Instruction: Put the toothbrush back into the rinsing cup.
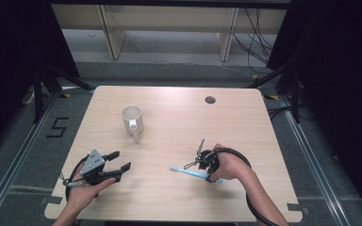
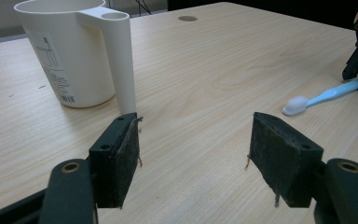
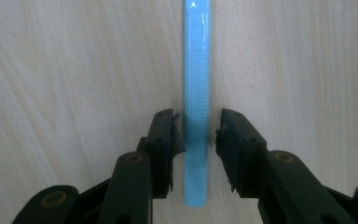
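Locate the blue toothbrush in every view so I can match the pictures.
High view: the toothbrush lies lower right of centre on the table, under the right gripper.
Left gripper view: at the right edge, white head toward the middle.
Right gripper view: its handle runs up the centre between the jaws, which are not yet pressing it.
Shared landmark: the light wood tabletop.
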`<state>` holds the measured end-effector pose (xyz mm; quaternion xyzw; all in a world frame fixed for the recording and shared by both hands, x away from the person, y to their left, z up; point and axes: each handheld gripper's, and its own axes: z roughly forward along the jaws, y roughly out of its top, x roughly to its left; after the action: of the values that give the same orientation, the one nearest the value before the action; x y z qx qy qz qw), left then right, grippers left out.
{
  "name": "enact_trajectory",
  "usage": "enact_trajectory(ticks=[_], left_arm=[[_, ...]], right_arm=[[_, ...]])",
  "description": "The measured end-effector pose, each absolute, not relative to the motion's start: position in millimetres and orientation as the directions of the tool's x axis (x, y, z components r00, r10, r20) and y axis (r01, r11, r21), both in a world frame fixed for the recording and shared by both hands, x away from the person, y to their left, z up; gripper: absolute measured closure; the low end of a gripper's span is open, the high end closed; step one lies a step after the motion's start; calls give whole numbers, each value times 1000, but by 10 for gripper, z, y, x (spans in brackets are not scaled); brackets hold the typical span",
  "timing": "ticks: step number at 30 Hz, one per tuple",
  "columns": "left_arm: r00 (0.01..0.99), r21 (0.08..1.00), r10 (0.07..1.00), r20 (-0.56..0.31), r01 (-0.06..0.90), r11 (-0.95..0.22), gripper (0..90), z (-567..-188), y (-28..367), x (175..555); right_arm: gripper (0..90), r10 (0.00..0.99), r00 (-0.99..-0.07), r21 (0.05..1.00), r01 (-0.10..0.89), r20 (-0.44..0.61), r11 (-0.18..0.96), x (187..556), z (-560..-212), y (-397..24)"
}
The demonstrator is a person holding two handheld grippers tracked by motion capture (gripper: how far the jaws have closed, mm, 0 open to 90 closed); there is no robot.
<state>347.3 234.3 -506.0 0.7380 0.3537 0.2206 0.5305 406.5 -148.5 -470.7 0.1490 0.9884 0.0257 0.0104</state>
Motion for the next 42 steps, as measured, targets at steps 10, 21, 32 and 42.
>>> enact_trajectory(ticks=[10, 21, 32, 42], left_arm=[[657, 942, 752, -55, 284, -179, 324, -5074, 2338, 3478], [654, 939, 755, -49, 287, -187, 324, -5063, 2342, 3475], [659, 942, 751, -56, 283, -178, 325, -5077, 2329, 3478], [658, 938, 751, -50, 289, -191, 325, -5077, 2323, 3475]], right_arm=[[700, 264, -964, 58, 263, -12, 963, 4085, -4749, -1436], [749, 275, -961, 29, 275, -21, 961, 4088, -4746, -1397], [788, 268, -963, 8, 268, -18, 963, 4095, -4746, -1358], [794, 269, -963, 0, 269, -4, 963, 4102, -4743, -1356]])
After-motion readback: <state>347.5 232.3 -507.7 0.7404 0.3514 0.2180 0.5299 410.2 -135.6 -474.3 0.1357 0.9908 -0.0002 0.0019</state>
